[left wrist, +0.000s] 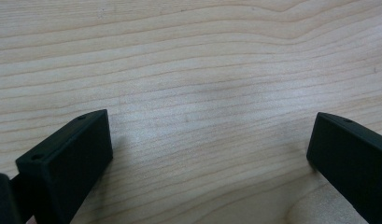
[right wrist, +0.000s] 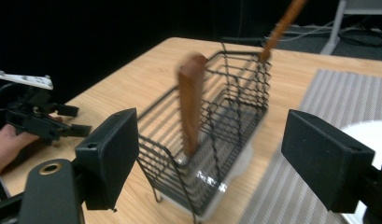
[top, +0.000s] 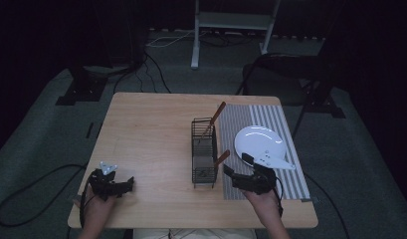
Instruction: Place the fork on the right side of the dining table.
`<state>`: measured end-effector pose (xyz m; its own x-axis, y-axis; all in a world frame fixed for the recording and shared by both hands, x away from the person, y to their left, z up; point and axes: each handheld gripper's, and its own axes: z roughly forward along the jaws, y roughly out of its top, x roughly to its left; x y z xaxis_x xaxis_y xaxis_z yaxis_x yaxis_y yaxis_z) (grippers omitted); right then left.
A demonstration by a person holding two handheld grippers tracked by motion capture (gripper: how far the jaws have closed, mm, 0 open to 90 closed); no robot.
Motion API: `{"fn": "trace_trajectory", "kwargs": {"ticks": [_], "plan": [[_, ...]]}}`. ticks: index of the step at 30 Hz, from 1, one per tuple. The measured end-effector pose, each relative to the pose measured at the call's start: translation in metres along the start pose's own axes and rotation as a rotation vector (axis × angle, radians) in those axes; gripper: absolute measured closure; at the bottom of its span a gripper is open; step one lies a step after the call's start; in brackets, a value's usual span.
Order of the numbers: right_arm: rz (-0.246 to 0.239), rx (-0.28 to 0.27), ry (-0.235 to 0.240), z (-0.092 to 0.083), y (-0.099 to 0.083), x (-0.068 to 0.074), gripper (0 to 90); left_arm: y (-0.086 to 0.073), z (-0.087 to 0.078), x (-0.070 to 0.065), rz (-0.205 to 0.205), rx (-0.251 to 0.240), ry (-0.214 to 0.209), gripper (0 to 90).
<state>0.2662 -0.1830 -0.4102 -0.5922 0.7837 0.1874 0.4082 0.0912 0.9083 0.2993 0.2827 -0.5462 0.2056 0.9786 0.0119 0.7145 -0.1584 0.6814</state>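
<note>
A black wire basket (top: 204, 152) (right wrist: 212, 140) stands upright near the middle of the wooden table (top: 151, 134). Two wooden-handled utensils stick out of it: one at the near end (top: 221, 158) (right wrist: 192, 105), one at the far end (top: 217, 113) (right wrist: 282, 25). My right gripper (top: 237, 167) (right wrist: 209, 154) is open just right of the basket's near end, with the near handle in front of its jaws and nothing held. My left gripper (top: 127, 183) (left wrist: 209, 154) rests open at the table's front left over bare wood. It also appears far left in the right gripper view (right wrist: 72, 121).
A white plate (top: 259, 142) (right wrist: 366, 133) lies on a grey striped mat (top: 270, 144) (right wrist: 338, 93) at the table's right side. Beyond the table are dark stands, cables (top: 156, 69) and a white frame (top: 231, 25) on the grey floor.
</note>
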Motion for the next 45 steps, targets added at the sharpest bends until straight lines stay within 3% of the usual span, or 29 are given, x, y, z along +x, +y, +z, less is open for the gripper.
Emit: {"fn": "trace_trajectory", "kwargs": {"ticks": [1,3,6,11,16,28,33,39,45], "plan": [[-0.005,-0.005,0.001,0.002,0.003,0.003,23.8,0.000,0.000,0.000,0.000,0.000,0.000,0.0],[-0.007,-0.010,-0.001,0.006,0.008,0.008,24.2,0.000,0.000,0.000,0.000,0.000,0.000,0.0],[-0.019,-0.016,-0.019,0.009,0.014,0.013,38.4,0.000,0.000,0.000,0.000,0.001,0.000,0.0],[-0.009,-0.020,-0.034,0.011,0.018,0.015,58.0,0.000,0.000,0.000,0.000,0.001,0.000,0.0],[-0.006,-0.006,-0.055,0.014,0.016,0.015,69.1,0.000,0.000,0.000,0.000,0.002,0.001,0.0],[0.015,-0.016,-0.070,0.023,0.012,0.020,78.1,0.001,0.000,0.000,0.001,0.002,0.000,0.0],[-0.005,-0.014,-0.069,0.022,0.014,0.024,80.6,0.001,0.000,0.000,0.000,0.002,0.001,0.0],[-0.018,-0.045,-0.053,0.012,0.022,0.030,80.7,0.001,0.000,0.000,0.000,0.002,0.001,0.0],[-0.003,-0.123,-0.025,-0.012,0.036,0.029,80.7,0.001,0.000,0.000,0.002,0.004,0.000,0.0]]}}
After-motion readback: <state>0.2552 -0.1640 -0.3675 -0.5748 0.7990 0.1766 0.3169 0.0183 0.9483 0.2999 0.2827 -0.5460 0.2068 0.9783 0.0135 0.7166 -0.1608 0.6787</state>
